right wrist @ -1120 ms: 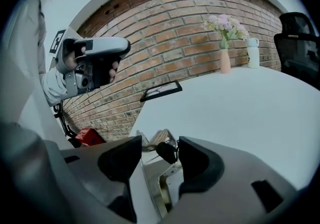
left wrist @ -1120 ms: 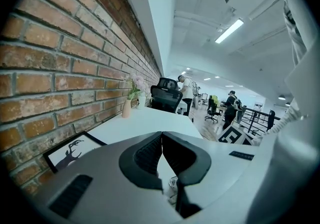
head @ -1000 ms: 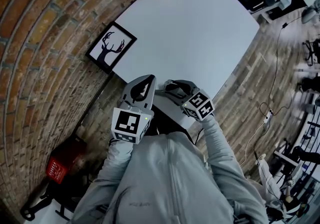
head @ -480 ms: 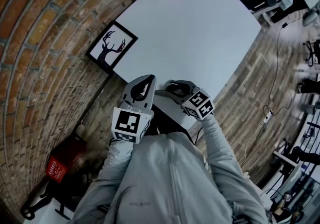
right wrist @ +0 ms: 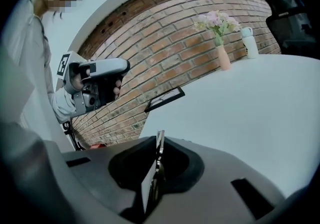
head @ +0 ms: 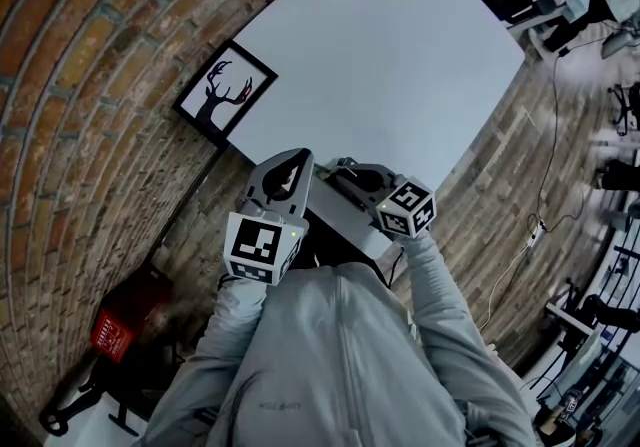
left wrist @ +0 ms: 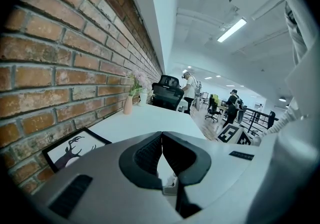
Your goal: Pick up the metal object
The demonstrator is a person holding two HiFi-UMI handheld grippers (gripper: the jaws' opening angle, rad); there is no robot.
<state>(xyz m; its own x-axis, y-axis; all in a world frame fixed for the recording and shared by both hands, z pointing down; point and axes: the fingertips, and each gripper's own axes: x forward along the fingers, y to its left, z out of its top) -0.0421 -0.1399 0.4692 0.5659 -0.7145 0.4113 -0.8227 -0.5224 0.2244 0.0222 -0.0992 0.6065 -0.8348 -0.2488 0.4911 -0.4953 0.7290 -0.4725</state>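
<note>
Since one second back: right tongs (right wrist: 158, 160) rolled slightly, marker cube (head: 405, 208) turned; jaws just closing from wide apart, now pinching metal object (right wrist: 159, 143). Thin flat strip, grey, one face bright, seen edge-on. Located between right pads, over near edge of white surface (head: 400, 65). Long axis along tongs, throat to tips, free end poking just past tips toward brick wall (right wrist: 165, 42). Left tongs (left wrist: 161, 137) alongside, tips pressed together.
</note>
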